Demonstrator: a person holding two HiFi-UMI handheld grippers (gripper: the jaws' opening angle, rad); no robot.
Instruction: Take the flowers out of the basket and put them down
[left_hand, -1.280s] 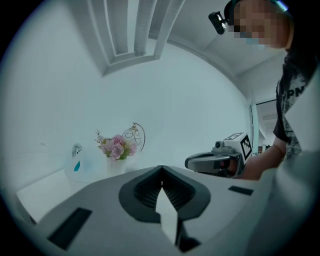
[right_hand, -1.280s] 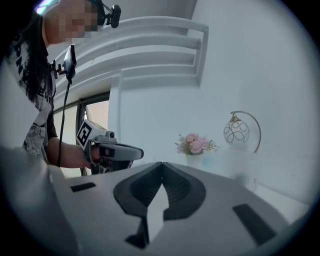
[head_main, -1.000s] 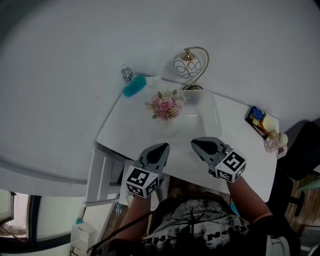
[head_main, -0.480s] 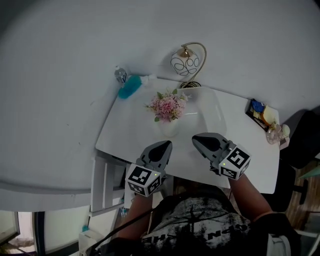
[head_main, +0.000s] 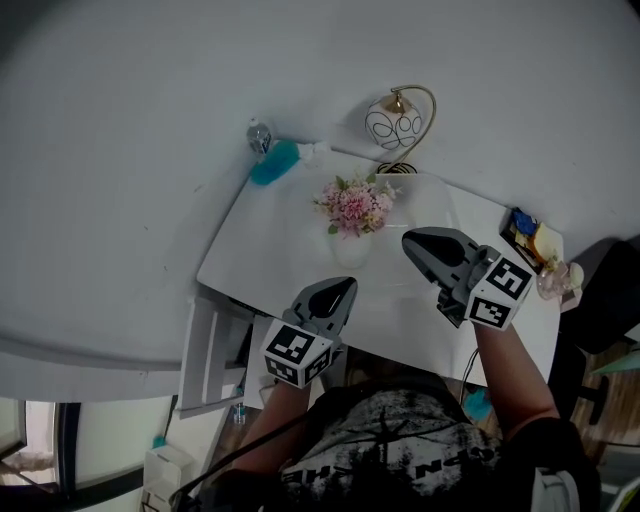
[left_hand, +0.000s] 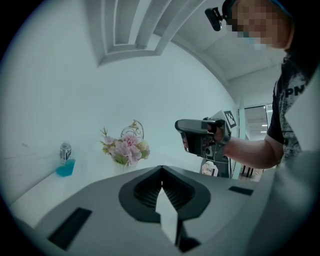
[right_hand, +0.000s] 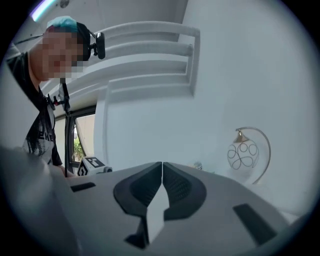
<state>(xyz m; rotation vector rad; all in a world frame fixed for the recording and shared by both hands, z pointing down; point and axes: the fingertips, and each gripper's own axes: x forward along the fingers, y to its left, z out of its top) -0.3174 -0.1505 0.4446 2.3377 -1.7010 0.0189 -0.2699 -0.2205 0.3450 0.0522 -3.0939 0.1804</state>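
The flowers (head_main: 353, 205), a small pink bunch with green leaves, stood upright in their pale basket (head_main: 346, 246) toward the far side of the white worktop (head_main: 272, 255). The basket was hard to tell from the white surface. Neither gripper touched the bunch.

The left gripper (head_main: 347, 285) hung over the near edge of the worktop, just left of the flowers and nearer than them. Its jaws were pressed together with nothing between them. Its own view looked across the worktop at the flowers, which stood to the far left.

The right gripper (head_main: 407, 240) was held just right of the basket, farther in and higher than the left one. Its jaws also met along a closed line and held nothing. The person's bare forearm (head_main: 510, 370) ran back from it toward the near edge.

Behind the flowers, against the wall, stood a lamp (head_main: 397, 124) with a curved gold arm and a round white shade with looping lines. At the far left corner lay a turquoise object (head_main: 274, 165) beside a small clear bottle (head_main: 259, 135). At the right end sat a small tray (head_main: 523, 238) of mixed items, too small to name.
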